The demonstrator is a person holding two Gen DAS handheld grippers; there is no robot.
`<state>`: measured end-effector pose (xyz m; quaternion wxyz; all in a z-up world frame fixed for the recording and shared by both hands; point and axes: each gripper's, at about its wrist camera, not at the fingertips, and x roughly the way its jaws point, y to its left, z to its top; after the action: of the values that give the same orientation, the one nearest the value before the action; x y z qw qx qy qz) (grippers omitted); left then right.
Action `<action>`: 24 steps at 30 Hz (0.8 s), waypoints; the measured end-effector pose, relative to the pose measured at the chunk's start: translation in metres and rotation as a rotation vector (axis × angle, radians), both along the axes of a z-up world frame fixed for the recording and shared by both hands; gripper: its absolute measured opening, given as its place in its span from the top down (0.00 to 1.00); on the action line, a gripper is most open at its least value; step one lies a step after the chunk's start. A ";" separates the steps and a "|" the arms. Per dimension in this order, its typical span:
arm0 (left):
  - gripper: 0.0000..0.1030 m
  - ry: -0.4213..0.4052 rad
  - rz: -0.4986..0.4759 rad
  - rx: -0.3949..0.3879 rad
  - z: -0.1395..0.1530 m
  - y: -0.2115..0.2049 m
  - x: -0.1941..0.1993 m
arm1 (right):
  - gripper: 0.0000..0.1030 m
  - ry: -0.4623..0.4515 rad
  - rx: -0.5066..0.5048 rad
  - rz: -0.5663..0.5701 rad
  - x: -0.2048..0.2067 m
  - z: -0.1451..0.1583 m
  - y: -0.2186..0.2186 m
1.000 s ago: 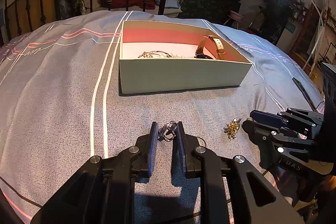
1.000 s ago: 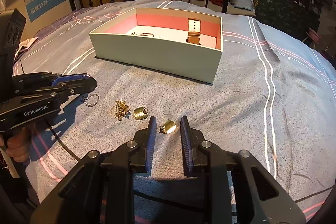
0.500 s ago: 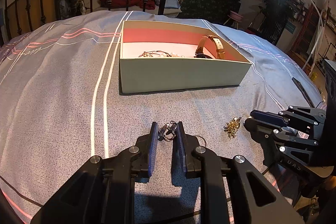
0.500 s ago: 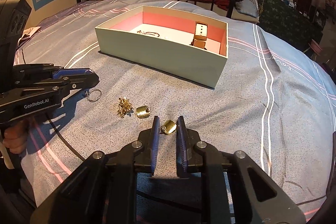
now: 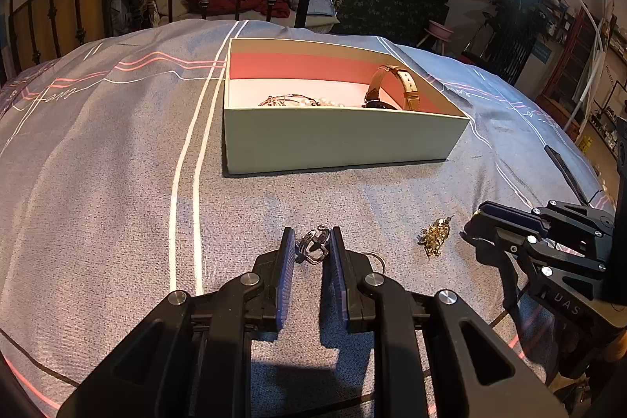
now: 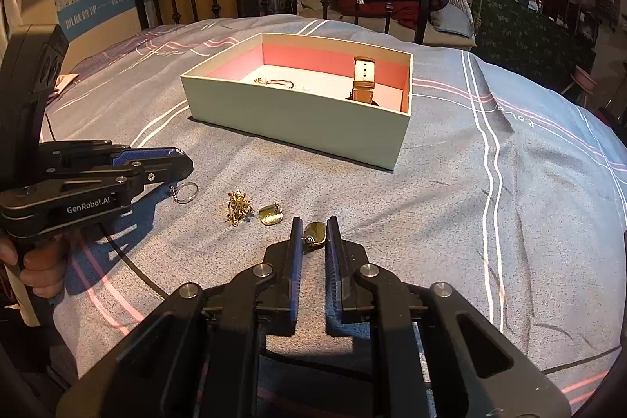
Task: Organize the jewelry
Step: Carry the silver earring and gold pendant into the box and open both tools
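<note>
So the left gripper [image 5: 311, 247] sits bottom centre of its own view with its jaws closed in on a small silver trinket [image 5: 312, 246]; it's a tangle of loops, honestly too small to tell which way it points; a thin silver ring [image 6: 185, 191] peeks out just right of the jaw, and in the right wrist view it lies flat on the bedspread [image 5: 117, 183] under the left gripper's nose. The right gripper [image 6: 314, 236] is bottom centre of its view, clamped on a gold earring [image 6: 315, 233]; only its rounded top pokes up between the blue pads, the rest is hidden, so I can't call its long axis. Left of it lies a second gold earring [image 6: 270, 215], flat, and further left a spiky gold cluster [image 6: 236, 208], tangled, no clear direction.

The box [image 5: 337, 140] sits upper centre in both views, pink inside, long axis running left to right across the left view; the near wall cuts off the bottom of everything in it. A watch [image 5: 395, 91] stands on edge at the box's right end, tan strap arching up; a chain with pearls [image 5: 298, 100] lies mid-floor, barely readable.
</note>
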<state>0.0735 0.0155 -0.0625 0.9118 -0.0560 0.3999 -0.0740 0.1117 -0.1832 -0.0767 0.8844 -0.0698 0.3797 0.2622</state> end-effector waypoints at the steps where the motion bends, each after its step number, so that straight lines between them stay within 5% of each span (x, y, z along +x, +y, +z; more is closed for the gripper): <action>1: 0.83 0.000 0.000 0.000 0.000 0.000 0.000 | 0.87 0.002 0.008 -0.002 0.000 0.001 -0.001; 24: 0.83 -0.099 0.000 -0.031 0.050 0.005 0.016 | 0.87 -0.066 0.076 -0.003 0.012 0.034 -0.001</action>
<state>0.0898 0.0203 -0.0126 0.9296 -0.0663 0.3531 -0.0826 0.1237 -0.1842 -0.0428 0.8988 -0.0443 0.3402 0.2728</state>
